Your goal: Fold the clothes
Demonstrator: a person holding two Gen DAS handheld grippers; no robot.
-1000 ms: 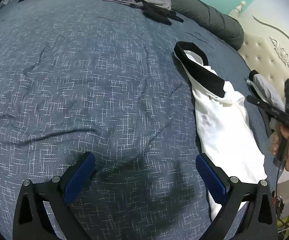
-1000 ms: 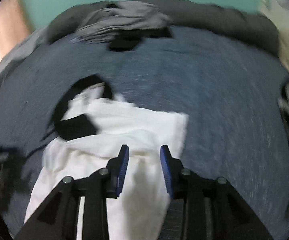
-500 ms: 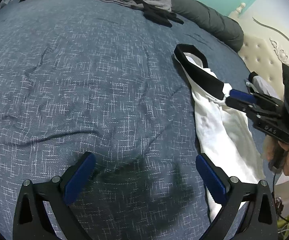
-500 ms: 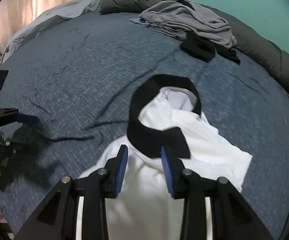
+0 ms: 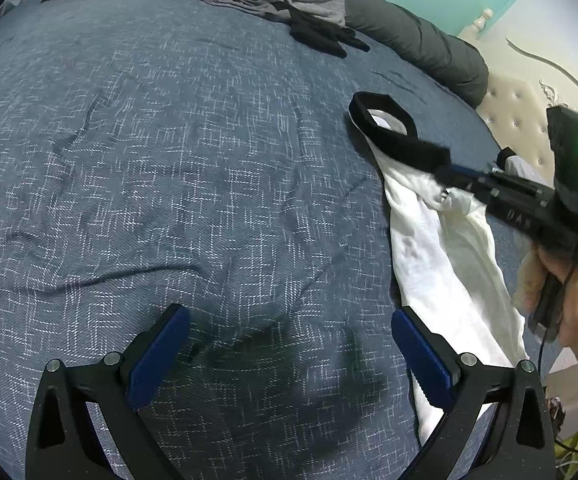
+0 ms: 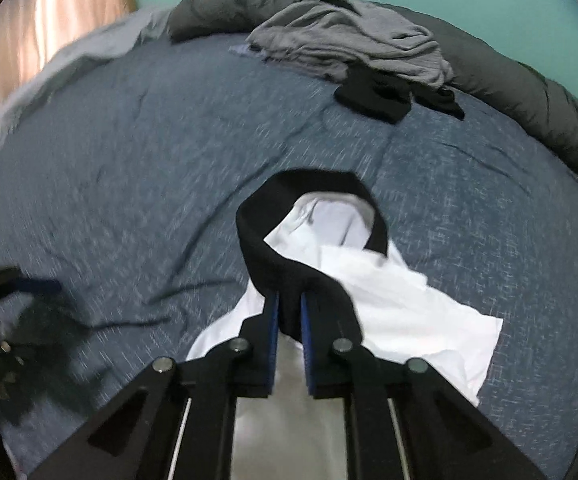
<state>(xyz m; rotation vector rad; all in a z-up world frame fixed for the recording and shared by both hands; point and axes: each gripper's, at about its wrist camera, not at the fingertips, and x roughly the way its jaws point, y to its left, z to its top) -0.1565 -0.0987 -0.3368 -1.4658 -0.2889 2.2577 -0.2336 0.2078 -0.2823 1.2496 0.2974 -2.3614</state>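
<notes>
Right wrist: collar [image 6: 289,280] (black) between tool [image 6: 289,320]

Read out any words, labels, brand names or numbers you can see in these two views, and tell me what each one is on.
Only one marking shows: small pale characters on the black body of the right gripper, seen in the left wrist view, too blurred to read.
None on the white garment, its black collar, the grey clothes, the blue bedspread or the left gripper.

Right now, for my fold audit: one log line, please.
right hand-held gripper: just closed on black collar | left hand-held gripper: open, empty | white shirt: unfolded
</notes>
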